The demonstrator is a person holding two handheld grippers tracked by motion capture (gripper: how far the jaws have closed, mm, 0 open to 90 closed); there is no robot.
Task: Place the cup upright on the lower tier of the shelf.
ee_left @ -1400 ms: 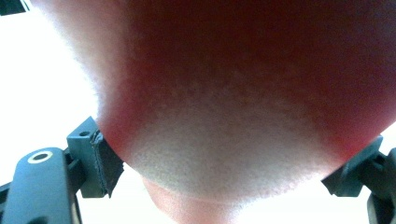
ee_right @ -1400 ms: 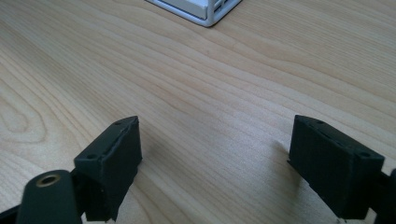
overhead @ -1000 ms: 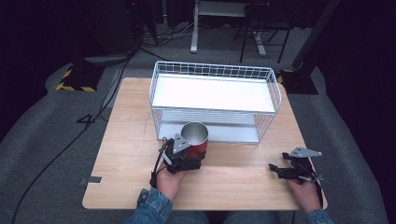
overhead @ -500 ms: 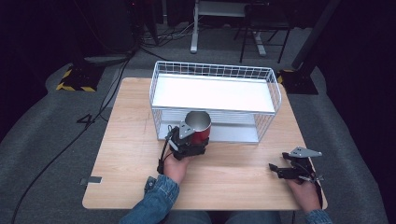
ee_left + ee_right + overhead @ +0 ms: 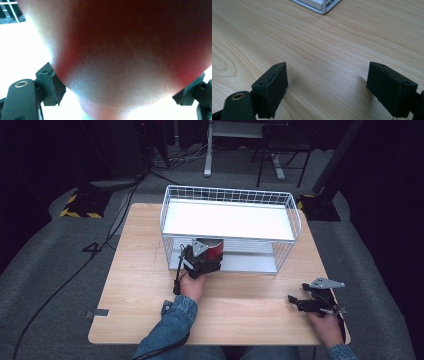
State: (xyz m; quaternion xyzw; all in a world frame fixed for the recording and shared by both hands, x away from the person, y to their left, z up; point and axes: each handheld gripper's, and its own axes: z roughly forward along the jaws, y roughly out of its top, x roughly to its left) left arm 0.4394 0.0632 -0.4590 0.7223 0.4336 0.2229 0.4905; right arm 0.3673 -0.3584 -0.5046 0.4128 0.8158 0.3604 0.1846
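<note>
Two claws | left claw point(image 5: 212, 261) clamps red cup point(image 5: 214, 251) | right claw point(image 5: 329, 87) wide, bare

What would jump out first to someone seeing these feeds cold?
The white wire rack at the back of the wooden table, its bright shelf glaring under the light. At its lower front opening, the left gripper is clamped on a red cup, whose red wall looms in the left gripper view. The right gripper rests open, at the table's near right.
</note>
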